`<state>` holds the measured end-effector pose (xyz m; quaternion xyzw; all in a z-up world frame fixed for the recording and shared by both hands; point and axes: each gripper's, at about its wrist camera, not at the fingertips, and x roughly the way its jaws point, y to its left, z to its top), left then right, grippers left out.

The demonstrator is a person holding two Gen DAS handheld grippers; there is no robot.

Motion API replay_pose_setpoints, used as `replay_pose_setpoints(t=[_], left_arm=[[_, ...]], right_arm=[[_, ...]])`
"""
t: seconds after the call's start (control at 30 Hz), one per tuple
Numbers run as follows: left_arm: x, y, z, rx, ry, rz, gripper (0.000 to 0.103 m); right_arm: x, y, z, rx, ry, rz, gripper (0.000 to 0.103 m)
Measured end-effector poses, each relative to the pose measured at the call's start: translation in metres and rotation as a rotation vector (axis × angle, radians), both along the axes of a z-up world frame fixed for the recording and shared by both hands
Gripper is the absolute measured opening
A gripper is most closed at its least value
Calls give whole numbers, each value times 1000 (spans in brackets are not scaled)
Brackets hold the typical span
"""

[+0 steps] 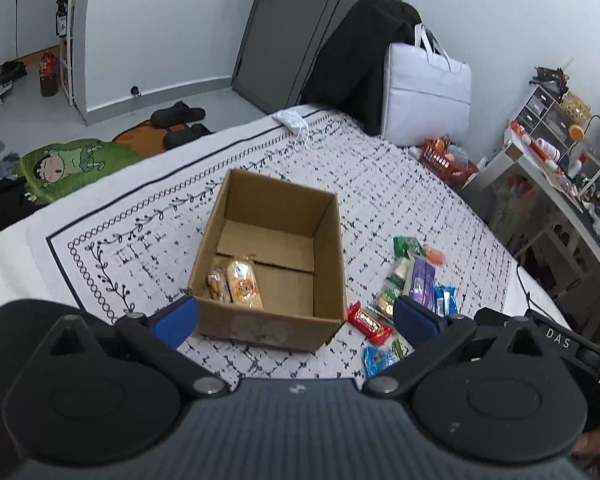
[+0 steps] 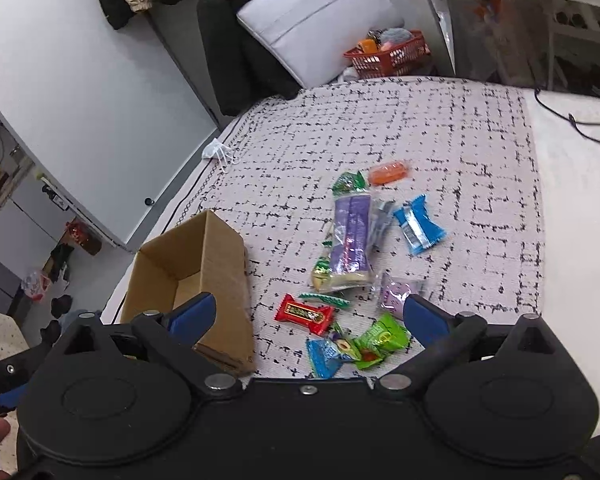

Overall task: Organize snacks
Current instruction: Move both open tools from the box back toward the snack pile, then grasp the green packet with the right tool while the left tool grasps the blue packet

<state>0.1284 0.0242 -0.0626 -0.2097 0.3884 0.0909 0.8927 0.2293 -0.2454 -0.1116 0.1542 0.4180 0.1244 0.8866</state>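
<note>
My right hand-held gripper hangs wide and empty over the red rectangular candy wrapper, just beside the open brown cardboard box. I should descend straight and close across its short side. My left hand-held gripper is wide too.

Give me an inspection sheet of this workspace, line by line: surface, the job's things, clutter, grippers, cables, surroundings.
Surface: patterned bedspread, black grid on white.
Job's things: open cardboard box holding two orange snack packs; loose snacks beside it, including a red bar, purple pack, blue packet, orange packet and green packets.
Clutter: white face mask at the spread's edge.
Grippers: left gripper open, empty, in front of the box; right gripper open, empty, above the loose snacks.
Cables: black cable across the far right corner.
Surroundings: white tote bag, dark coat, red basket, shelving.
</note>
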Motion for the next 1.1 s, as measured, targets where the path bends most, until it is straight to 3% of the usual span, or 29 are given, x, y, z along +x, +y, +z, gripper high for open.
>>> replay_pose_setpoints(t=[0.3,0.73,1.1], left_arm=[[10,-23,-11,40,29,-14,103],[29,-51,-44,22,49,-69,102],[54,-77,-84,-52,91,-159,90]], right_arm=[[1,-20,-12,60,41,-41,101],[9,-33,-30,72,104,-98,99],[29,-40,-66,116,263,-173,77]])
